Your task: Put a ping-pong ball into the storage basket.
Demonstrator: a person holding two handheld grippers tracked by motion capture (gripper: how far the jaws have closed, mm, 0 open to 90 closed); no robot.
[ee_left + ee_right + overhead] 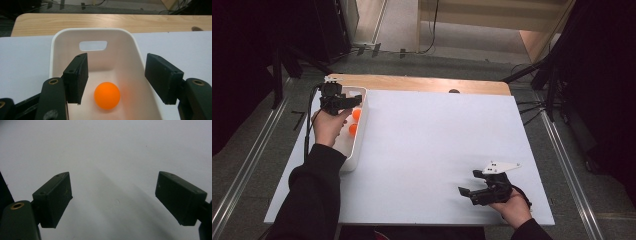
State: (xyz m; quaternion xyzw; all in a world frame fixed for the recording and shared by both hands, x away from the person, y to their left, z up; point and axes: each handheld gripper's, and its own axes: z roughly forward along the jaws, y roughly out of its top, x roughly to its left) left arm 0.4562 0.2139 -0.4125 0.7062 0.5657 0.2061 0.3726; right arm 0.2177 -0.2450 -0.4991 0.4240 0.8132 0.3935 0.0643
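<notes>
Orange plastic balls (355, 114) lie in the white plastic bin (360, 131) at our table's ten o'clock; our left gripper (116, 80) hovers above one, jaws apart. At five o'clock, our right gripper (468, 193) rests, jaws spread, holding nothing.

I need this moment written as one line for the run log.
left gripper: open, over white bin | orange ball: in bin, below jaws, not gripped | right gripper: open, over bare table

1. left gripper (116, 80) hangs jaws apart over the white bin (56, 47); its walls hem in the orange ball (107, 95)
2. right gripper (472, 192) over bare white tabletop (437, 150); room all round
</notes>
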